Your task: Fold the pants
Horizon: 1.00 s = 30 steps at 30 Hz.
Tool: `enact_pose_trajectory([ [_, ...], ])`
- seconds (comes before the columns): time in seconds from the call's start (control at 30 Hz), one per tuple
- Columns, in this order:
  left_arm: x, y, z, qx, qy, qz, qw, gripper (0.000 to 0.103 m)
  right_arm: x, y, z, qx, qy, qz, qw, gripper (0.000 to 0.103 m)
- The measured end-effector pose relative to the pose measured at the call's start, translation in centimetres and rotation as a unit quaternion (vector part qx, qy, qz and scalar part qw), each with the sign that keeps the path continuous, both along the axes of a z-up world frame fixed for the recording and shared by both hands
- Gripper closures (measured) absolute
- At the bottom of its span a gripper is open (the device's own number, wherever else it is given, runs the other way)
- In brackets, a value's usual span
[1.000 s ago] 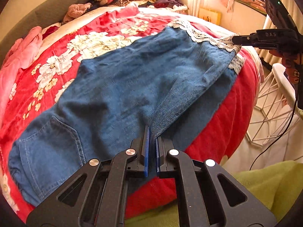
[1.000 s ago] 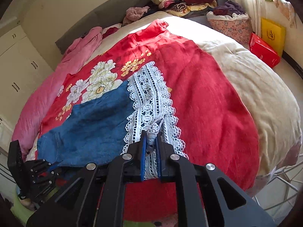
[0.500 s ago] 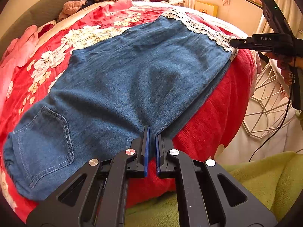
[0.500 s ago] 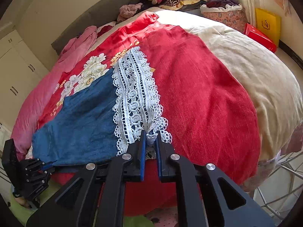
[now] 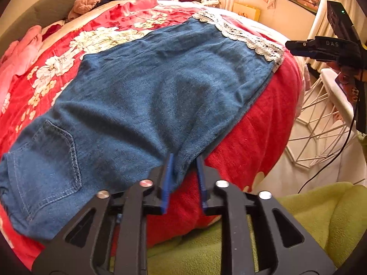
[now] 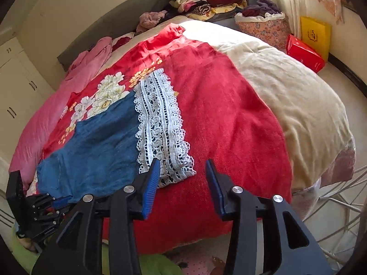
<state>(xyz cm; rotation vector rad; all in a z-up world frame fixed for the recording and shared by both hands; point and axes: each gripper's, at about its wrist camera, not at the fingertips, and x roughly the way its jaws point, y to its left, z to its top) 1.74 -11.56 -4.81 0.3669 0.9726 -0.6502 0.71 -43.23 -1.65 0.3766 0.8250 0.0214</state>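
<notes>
The pants (image 5: 142,105) lie flat on the red bedspread (image 5: 259,123), filling mid-frame. The left gripper (image 5: 184,171) is opening, a denim edge loose between its jaws; the right gripper (image 6: 182,171) is opening, lace hem (image 6: 160,126) just left of centre, unpressed.

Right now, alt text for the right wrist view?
Right gripper, jaws opening, over the white lace hem of blue denim pants spread on a red floral blanket; the lace lies loose, ungripped. Left gripper at the lower left.
</notes>
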Motion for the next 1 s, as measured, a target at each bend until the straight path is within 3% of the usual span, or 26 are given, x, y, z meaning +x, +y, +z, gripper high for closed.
enact_pose_trajectory([
  [0.1, -0.4, 0.5, 0.6, -0.021, 0.006, 0.003, 0.9998, 0.065, 0.1, 1.3, 1.2, -0.016, -0.020, 0.024, 0.999, 0.055],
  [0.27, -0.4, 2.8, 2.3, -0.053, -0.001, 0.037, 0.9979, 0.053, 1.8, 5.5, 1.7, -0.043, -0.031, 0.084, 0.995, 0.053],
  [0.33, -0.2, 4.1, 3.4, -0.062, -0.015, 0.060, 0.9961, 0.036, 2.7, 7.0, 1.3, -0.057, -0.028, 0.099, 0.993, 0.053],
  [0.4, 0.2, 6.4, 4.8, -0.076, -0.037, 0.101, 0.9913, 0.026, 3.4, 7.7, 0.8, -0.057, -0.026, 0.106, 0.992, 0.053],
  [0.5, 0.8, 9.8, 6.1, -0.086, -0.055, 0.153, 0.9829, 0.021, 4.3, 8.1, -0.3, -0.056, -0.012, 0.107, 0.993, 0.053],
  [0.63, 2.2, 14.9, 6.4, -0.095, -0.060, 0.241, 0.9640, 0.010, 4.2, 6.7, -1.5, -0.050, 0.005, 0.091, 0.995, 0.053],
  [0.73, 3.1, 18.6, 6.3, -0.132, -0.045, 0.294, 0.9457, 0.010, 4.1, 6.0, -2.4, -0.043, 0.015, 0.084, 0.995, 0.053],
  [0.83, 4.3, 20.7, 5.5, -0.119, -0.037, 0.336, 0.9336, 0.010, 4.3, 6.0, -2.8, -0.040, 0.023, 0.081, 0.996, 0.053],
  [1.0, 6.5, 20.6, 3.0, -0.115, 0.013, 0.346, 0.9312, 0.010, 4.7, 6.2, -2.9, -0.042, 0.033, 0.080, 0.995, 0.053],
])
